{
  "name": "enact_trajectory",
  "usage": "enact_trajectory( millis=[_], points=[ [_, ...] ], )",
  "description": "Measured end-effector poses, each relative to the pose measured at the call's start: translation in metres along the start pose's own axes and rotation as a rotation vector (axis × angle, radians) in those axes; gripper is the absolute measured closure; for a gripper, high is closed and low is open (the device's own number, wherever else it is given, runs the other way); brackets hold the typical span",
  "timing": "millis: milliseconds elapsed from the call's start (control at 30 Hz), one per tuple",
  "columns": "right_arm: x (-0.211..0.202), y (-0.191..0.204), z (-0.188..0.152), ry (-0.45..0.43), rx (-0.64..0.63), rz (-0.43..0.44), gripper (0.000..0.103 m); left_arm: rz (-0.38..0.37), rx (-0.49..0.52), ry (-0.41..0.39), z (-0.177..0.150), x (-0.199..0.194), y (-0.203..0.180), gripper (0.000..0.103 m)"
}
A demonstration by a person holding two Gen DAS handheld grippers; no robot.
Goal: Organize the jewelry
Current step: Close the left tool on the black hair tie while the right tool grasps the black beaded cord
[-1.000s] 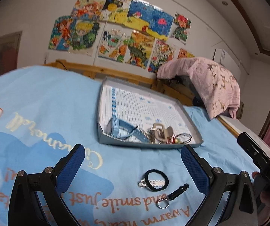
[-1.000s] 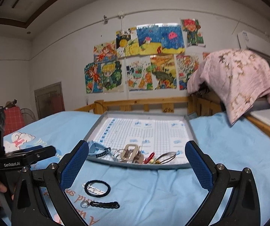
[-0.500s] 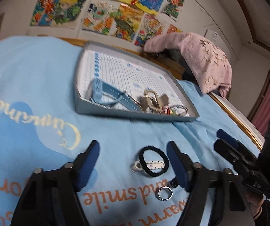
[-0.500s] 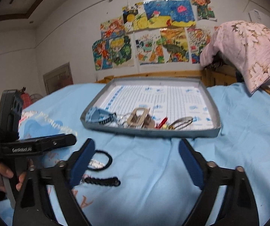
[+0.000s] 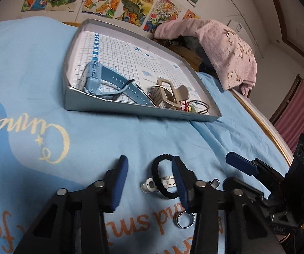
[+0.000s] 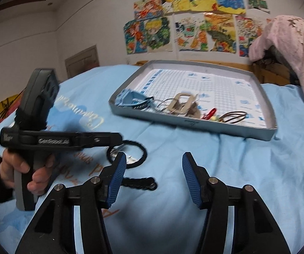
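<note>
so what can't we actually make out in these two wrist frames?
- Black hair tie, left wrist: right part hidden behind a finger of the left gripper.
- Black braided piece, right wrist: near end hidden behind the right gripper.
- Tangled pieces in the tray: too small, blurred to tell apart.

It is a home bedroom: a bed (image 5: 130,139) under a light-blue printed sheet, a wooden bed frame (image 6: 245,65), colourful drawings (image 6: 194,21) taped to the wall, pink curtains (image 5: 298,114).
</note>
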State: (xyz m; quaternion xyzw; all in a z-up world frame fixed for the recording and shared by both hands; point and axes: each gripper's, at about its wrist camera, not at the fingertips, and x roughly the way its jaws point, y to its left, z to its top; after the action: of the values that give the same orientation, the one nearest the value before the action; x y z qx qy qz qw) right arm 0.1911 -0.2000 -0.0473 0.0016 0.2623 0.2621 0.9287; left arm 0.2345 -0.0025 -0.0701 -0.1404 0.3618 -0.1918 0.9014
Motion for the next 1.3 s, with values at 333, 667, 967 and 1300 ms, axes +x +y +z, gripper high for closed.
enact_trajectory(
  millis=[333,667,967,1300],
  points=[
    [0.009,0.003,-0.007,0.082,-0.005,0.038,0.069,0.004,0.010,0.046,-0.003,0.009,-0.002,0.088],
    [0.011,0.006,-0.011,0.114,-0.013,0.064,0.086,-0.002,0.017,0.012,-0.005,0.002,-0.003,0.097],
    [0.005,0.007,-0.011,0.082,-0.022,0.070,0.097,-0.034,0.016,-0.054,-0.007,-0.013,-0.003,0.097],
    [-0.013,-0.003,0.002,-0.032,0.020,0.041,0.101,-0.038,0.041,-0.132,0.002,-0.032,-0.012,0.098]
  ],
)
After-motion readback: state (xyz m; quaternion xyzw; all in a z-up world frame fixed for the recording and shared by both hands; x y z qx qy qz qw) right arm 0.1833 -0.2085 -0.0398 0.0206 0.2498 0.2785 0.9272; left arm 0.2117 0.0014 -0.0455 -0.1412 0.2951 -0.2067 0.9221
